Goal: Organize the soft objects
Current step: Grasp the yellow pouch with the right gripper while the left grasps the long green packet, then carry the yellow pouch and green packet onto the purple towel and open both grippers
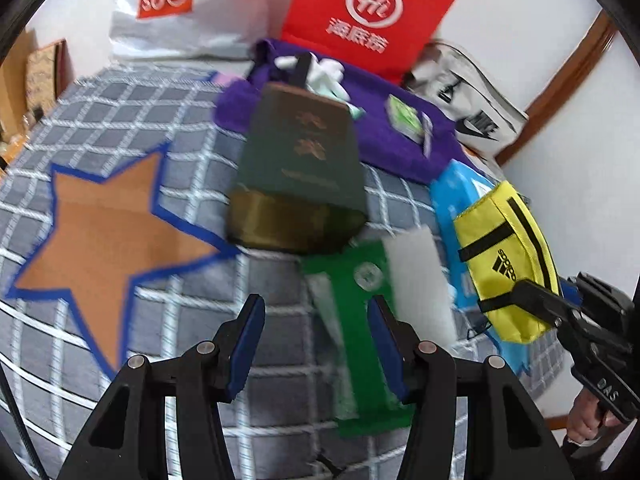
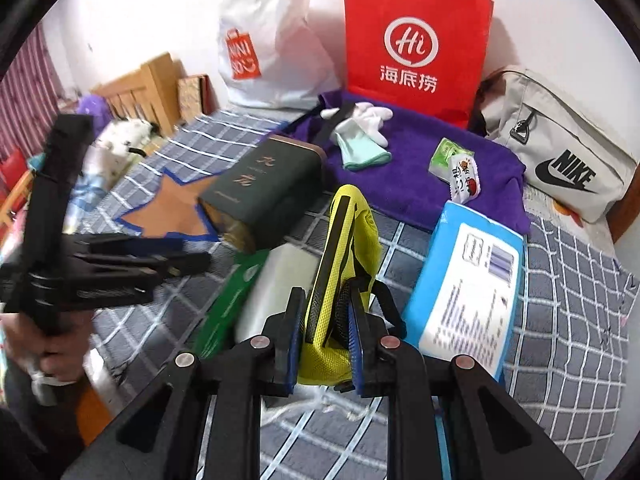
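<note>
My right gripper (image 2: 326,304) is shut on one end of a yellow Adidas pouch (image 2: 366,236), which stands up on edge between the pads. In the left wrist view the same pouch (image 1: 500,248) is at the right with the right gripper (image 1: 526,294) clamped on its lower end. My left gripper (image 1: 316,312) is open with nothing between its fingers. It hovers over a green packet (image 1: 356,344) and beside a white foam block (image 1: 420,284). White and mint gloves (image 2: 364,128) lie on a purple towel (image 2: 432,196) further back.
A dark green box (image 1: 304,160) lies on the checked bedspread (image 1: 120,92) with an orange star. A blue wipes pack (image 2: 468,280) sits right of the pouch. Snack packets (image 2: 456,168) rest on the towel. A red paper bag (image 2: 416,40), white Miniso bag (image 2: 264,40) and Nike bag (image 2: 560,160) line the wall.
</note>
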`<action>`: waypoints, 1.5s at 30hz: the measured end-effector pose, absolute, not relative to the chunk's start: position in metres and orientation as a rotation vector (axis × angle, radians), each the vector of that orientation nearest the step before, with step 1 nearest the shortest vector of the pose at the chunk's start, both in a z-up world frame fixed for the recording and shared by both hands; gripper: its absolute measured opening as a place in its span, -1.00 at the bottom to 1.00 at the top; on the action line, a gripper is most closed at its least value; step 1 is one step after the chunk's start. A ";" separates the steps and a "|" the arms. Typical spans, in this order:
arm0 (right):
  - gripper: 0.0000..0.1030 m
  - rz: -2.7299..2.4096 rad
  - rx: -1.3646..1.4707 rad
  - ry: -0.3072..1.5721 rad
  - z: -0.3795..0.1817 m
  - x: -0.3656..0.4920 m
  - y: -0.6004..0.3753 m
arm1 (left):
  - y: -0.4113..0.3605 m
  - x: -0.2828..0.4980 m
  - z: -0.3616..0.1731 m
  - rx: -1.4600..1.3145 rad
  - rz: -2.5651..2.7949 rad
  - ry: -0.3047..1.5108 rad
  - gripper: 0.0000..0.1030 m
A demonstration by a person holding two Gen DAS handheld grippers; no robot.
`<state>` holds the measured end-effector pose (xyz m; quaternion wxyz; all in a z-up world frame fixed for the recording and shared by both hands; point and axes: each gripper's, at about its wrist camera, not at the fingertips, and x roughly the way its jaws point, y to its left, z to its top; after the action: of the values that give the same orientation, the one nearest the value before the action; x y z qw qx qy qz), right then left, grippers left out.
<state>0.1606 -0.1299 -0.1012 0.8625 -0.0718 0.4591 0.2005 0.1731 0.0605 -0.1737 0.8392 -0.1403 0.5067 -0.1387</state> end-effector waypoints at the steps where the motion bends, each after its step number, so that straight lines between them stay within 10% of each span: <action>1: -0.61 0.426 -0.140 0.957 -0.100 0.154 -0.134 | 0.058 0.171 -0.176 -0.316 -0.309 1.076 -0.01; 20: -0.61 0.407 -0.027 1.023 -0.135 0.097 -0.207 | 0.035 0.176 -0.201 -0.440 -0.401 1.102 0.18; 30: -0.46 0.417 0.012 1.055 -0.157 0.102 -0.211 | 0.033 0.168 -0.190 -0.394 -0.372 1.079 -0.37; 45: -0.62 0.430 0.030 0.958 -0.117 0.083 -0.215 | 0.034 0.144 -0.142 -0.329 -0.306 0.998 -0.41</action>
<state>0.0829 -0.2153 -0.1171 0.8652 0.0141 0.4572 0.2052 0.1441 0.0339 -0.1421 0.8540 -0.1566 0.4744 -0.1457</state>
